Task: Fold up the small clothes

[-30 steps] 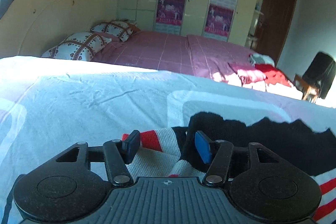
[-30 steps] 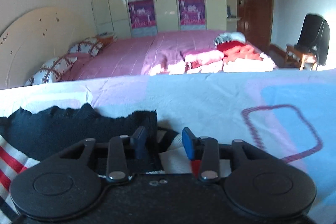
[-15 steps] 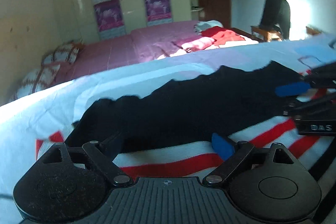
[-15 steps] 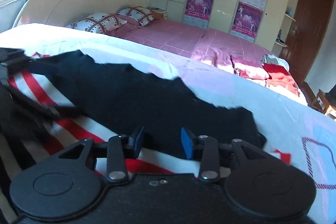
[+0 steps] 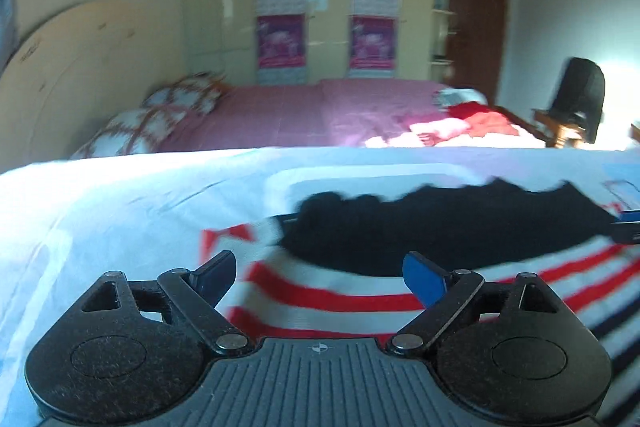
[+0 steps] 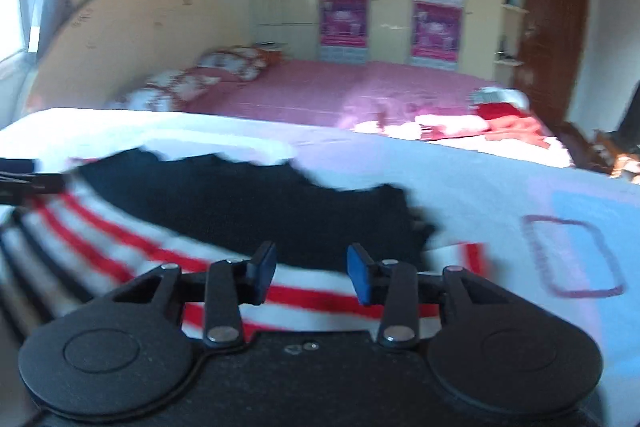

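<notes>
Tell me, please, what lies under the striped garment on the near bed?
Under the striped garment only the pale patterned bedsheet shows, spreading out around it. Whatever lies directly beneath the cloth is covered and cannot be seen.

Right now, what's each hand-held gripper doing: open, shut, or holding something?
Left hand-held gripper: open wide, holding nothing, above the striped sweater.
Right hand-held gripper: partly open, nothing pinched; the sweater lies beneath its fingers.

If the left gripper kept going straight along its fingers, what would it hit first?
Most likely the striped sweater lying just ahead of the open left gripper, near where its black part begins; blur leaves depth unclear.
</notes>
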